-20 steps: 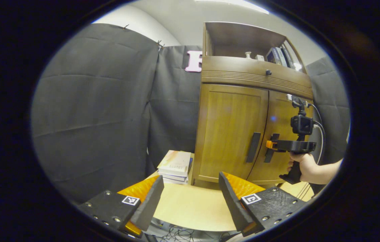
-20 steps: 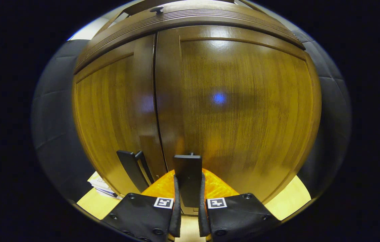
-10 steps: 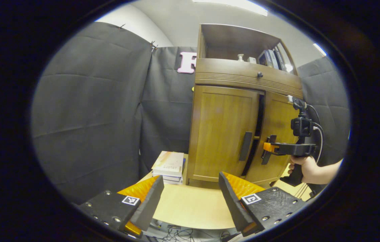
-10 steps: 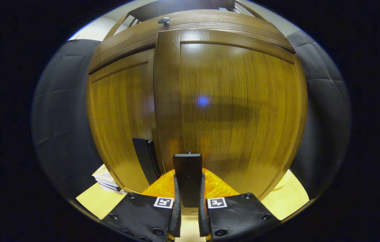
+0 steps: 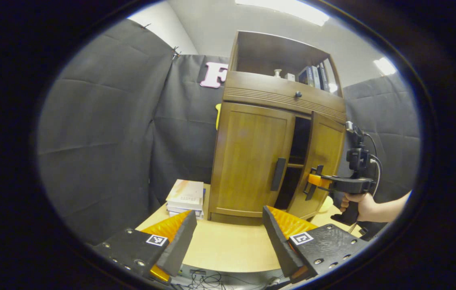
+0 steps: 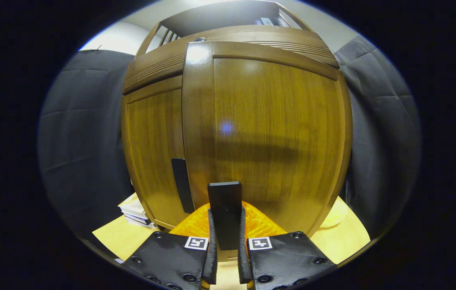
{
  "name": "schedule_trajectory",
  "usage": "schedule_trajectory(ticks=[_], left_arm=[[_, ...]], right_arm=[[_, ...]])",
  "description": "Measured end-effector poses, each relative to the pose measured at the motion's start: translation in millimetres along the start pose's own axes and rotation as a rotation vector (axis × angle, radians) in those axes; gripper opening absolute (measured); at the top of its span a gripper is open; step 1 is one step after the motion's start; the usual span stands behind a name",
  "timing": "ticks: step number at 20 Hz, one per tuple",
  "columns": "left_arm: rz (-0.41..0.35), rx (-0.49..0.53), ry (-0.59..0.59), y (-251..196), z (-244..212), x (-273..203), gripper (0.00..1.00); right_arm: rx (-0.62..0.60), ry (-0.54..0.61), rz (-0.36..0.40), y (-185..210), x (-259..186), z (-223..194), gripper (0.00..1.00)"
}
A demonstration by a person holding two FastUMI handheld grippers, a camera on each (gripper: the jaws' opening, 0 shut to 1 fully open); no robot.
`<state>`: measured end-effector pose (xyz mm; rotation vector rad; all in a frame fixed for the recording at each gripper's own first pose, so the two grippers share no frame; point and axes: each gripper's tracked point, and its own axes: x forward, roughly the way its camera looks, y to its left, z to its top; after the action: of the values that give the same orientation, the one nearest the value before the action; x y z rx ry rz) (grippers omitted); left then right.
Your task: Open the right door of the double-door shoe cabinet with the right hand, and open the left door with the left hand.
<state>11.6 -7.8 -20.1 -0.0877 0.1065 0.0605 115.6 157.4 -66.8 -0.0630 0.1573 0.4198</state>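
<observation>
One door of two is opening: the right claw [image 6: 225,257] is pinching the right door's handle [image 6: 224,209], the right door [image 5: 321,169] standing ajar. The left claw [image 5: 228,237] is hanging spread, well apart from the shut left door [image 5: 252,161].

Table [image 5: 228,249] – pale wood, flat top. Cabinet [image 5: 252,161] stands on it, toward back. Books [image 5: 185,197] lie in stack on table just left of cabinet, touching black cloth wall behind. Small yellow thing [image 6: 334,215] lies on table at cabinet's right side – too hidden to tell what.
</observation>
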Motion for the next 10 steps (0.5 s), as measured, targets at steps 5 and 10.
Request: schedule_trajectory(ticks=[5,10], left_arm=[[0.032,0.011,-0.025,3.5,2.6,11.1,0.95],[0.104,0.051,-0.019,0.0,-0.2,10.9,0.95]], right_arm=[[-0.007,0.009,0.065,-1.5,-12.7,0.0,0.22],[-0.011,0.021,0.142,-6.3,-25.9,-0.4,0.22]])
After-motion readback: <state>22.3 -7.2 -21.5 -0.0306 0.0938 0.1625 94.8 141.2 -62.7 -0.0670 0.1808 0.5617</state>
